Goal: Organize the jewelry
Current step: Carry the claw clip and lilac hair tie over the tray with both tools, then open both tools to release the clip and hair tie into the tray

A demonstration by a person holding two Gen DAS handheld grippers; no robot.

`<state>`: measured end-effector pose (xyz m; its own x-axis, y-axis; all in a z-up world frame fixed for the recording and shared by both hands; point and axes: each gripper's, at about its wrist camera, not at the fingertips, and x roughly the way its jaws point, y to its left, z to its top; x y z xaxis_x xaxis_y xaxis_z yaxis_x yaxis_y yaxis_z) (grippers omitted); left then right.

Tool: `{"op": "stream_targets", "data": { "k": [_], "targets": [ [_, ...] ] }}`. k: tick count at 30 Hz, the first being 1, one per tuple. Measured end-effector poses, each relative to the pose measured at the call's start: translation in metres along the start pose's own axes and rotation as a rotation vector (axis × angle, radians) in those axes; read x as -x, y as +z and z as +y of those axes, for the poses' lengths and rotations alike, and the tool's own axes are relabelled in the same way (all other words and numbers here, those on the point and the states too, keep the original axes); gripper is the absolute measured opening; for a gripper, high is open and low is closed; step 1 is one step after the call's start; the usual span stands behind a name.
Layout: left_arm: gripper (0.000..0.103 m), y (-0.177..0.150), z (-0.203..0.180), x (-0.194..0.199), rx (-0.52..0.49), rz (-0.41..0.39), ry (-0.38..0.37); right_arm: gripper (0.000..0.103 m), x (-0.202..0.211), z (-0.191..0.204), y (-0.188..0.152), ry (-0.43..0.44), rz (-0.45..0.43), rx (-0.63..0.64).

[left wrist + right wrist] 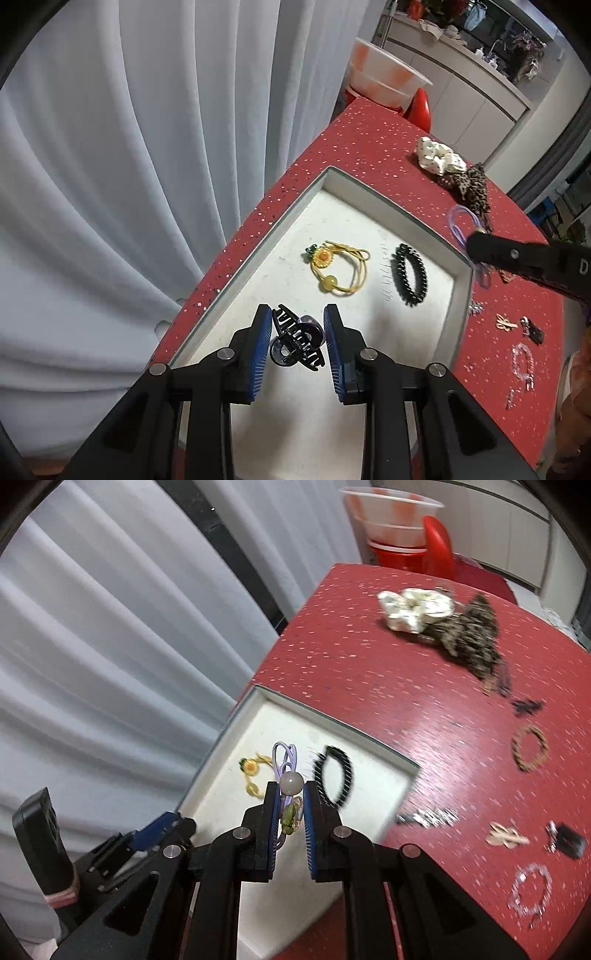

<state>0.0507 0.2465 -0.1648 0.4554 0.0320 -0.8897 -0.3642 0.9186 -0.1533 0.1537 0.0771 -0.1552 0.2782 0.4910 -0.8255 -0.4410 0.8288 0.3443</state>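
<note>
Your right gripper (290, 808) pinches a purple hair tie (283, 760) by its bead above the white tray (369, 738); it looks light and floppy, so keep hold at the bead. Your left gripper (293, 339) is spread around the stiff, slippery-looking claw clip (295, 341) in the tray.

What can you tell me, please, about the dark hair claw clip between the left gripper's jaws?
The claw clip looks like glossy black plastic with translucent purple rounded parts and two rows of curved, interlocking teeth. It sits tilted between the blue ribbed pads of the left gripper, over the near end of the white tray. The jaws stand apart; contact seems likely on the left pad only.
</note>
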Motion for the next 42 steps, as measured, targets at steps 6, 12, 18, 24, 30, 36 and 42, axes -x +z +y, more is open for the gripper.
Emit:
{"op": "stream_targets", "data": {
  "k": [6,12,18,24,30,36,42],
  "targets": [
    [0.031,0.003,0.001,-0.024,0.016,0.020,0.002,0.013,-0.031,0.010,0.015,-0.007,0.022,0.024],
    [0.031,0.006,0.001,-0.046,0.022,0.036,0.013,0.013,-0.063,0.011,0.021,-0.021,0.033,0.004],
    [0.031,0.005,0.001,-0.060,0.026,0.062,0.024,0.013,-0.091,0.008,0.025,-0.028,0.045,-0.014],
    [0.031,0.000,-0.002,-0.065,0.005,0.068,0.048,0.013,-0.109,0.003,0.024,-0.045,0.078,-0.029],
    [0.079,0.003,0.000,-0.062,0.015,0.046,0.064,0.014,-0.117,-0.001,0.020,-0.047,0.085,-0.043],
    [0.079,0.004,0.002,-0.061,0.015,0.059,0.070,0.028,-0.119,-0.002,0.024,-0.015,0.123,-0.061],
    [0.079,0.006,-0.002,-0.059,0.015,0.064,0.076,0.047,-0.104,-0.004,0.033,0.014,0.100,-0.079]
  ]
}}
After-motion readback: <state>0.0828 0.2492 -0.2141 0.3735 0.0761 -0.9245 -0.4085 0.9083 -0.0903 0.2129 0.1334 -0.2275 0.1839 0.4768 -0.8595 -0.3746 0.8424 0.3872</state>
